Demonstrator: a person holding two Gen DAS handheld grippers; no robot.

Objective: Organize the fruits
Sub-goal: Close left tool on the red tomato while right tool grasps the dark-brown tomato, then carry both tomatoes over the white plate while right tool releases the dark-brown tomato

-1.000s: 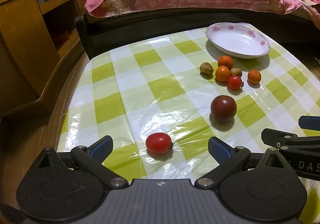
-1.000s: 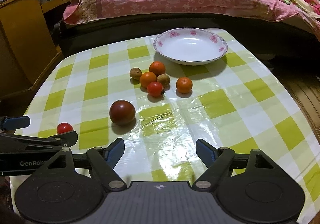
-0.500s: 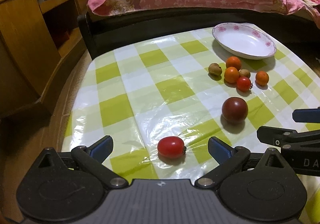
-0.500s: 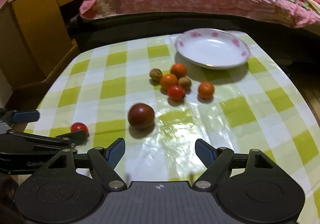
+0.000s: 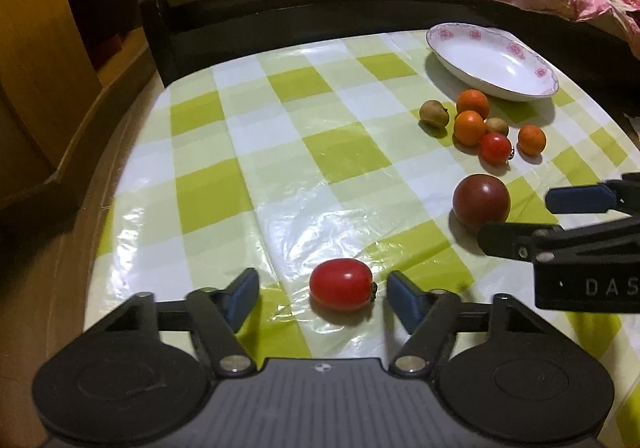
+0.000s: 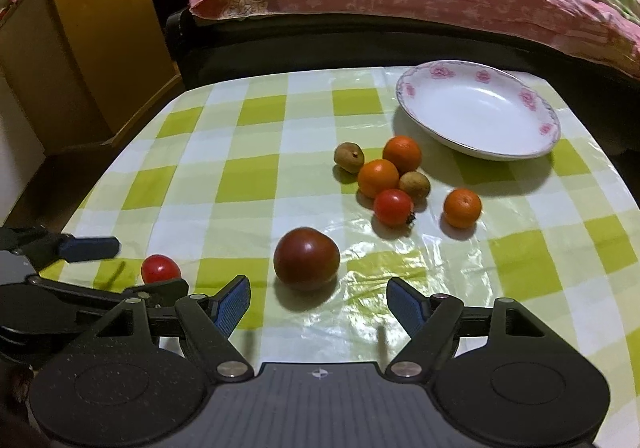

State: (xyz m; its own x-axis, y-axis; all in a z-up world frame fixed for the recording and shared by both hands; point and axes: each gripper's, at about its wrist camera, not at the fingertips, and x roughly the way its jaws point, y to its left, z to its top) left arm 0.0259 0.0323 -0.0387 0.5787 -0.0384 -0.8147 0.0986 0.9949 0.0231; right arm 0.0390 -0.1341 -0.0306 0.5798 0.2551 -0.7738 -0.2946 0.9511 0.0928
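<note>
Counted eight fruits on the checked tablecloth (image 6: 256, 176), all short of the white plate (image 6: 480, 116) with its pink flowers: three oranges, two brown fruits, two red tomatoes, one large dark tomato (image 6: 306, 258). The small tomato (image 5: 341, 284), glossy and oval, lay farthest from the plate. Your left gripper (image 5: 322, 298) was closing around it, pads clear of the skin. Your right gripper (image 6: 318, 302) was closing too, jaws apart just short of the dark tomato, not touching.

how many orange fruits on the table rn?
3. Two touch in the cluster just before the plate: one nearest it, one beside it. The third sits apart. None appear hidden.
</note>
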